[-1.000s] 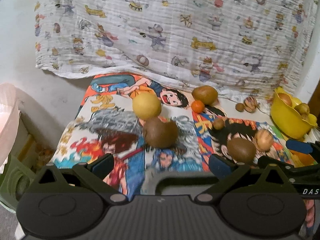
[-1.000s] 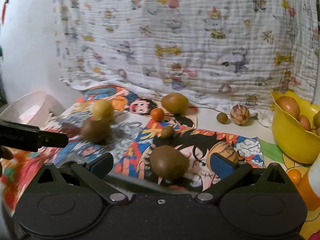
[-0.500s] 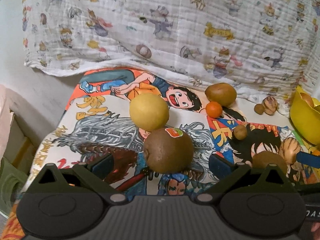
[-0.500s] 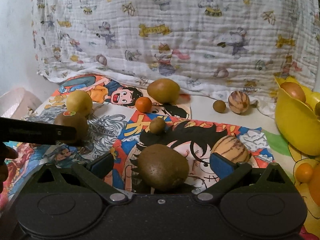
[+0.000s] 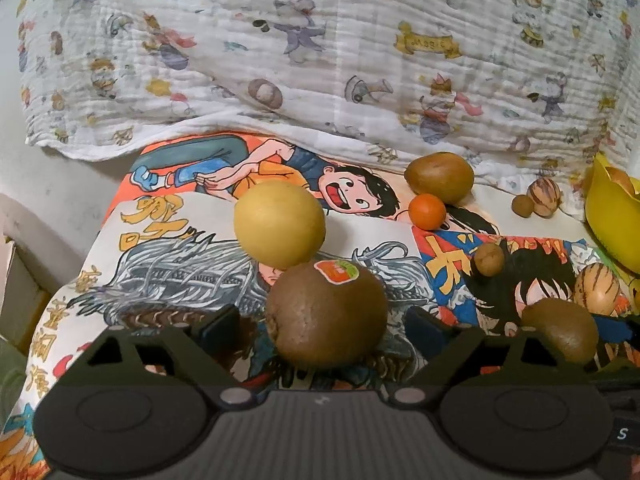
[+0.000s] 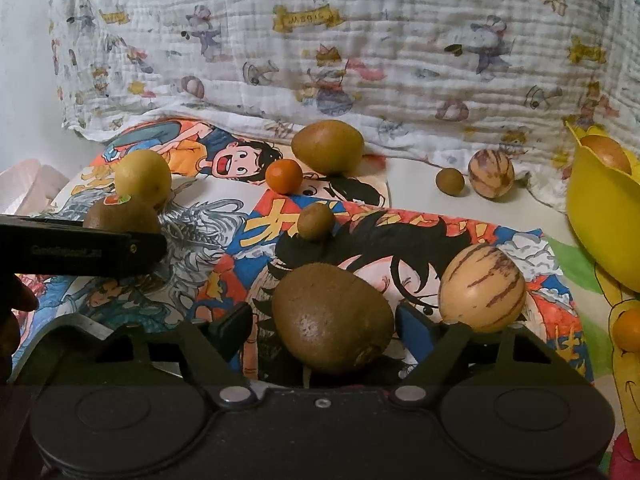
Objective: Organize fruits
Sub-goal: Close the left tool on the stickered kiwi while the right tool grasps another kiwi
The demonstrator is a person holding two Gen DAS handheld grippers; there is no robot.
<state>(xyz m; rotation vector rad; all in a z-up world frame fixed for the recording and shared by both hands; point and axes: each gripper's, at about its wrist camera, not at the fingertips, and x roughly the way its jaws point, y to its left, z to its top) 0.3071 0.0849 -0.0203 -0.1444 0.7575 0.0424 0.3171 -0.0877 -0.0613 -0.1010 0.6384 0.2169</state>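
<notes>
A brown kiwi with a red-green sticker (image 5: 326,312) lies on the cartoon-print cloth between the fingers of my left gripper (image 5: 322,330). The jaws are closing, with a small gap still showing on each side of the fruit. A second kiwi (image 6: 332,316) lies between the fingers of my right gripper (image 6: 324,330), whose jaws are also closing. Its right pad is almost at the skin and a gap shows on the left. The same kiwi (image 5: 560,334) appears low right in the left wrist view. The yellow bowl (image 6: 596,216) at the right holds fruit.
A yellow round fruit (image 5: 280,222) sits just behind the stickered kiwi. A striped fruit (image 6: 482,288) lies close to the right finger. Farther back lie a small orange (image 6: 284,176), a large green-brown fruit (image 6: 327,146), small brown fruits and another striped one (image 6: 491,174). A patterned blanket hangs behind.
Both grippers came forward and down, so each kiwi now sits between a pair of fingers. Both pairs of jaws have narrowed around the fruit.
</notes>
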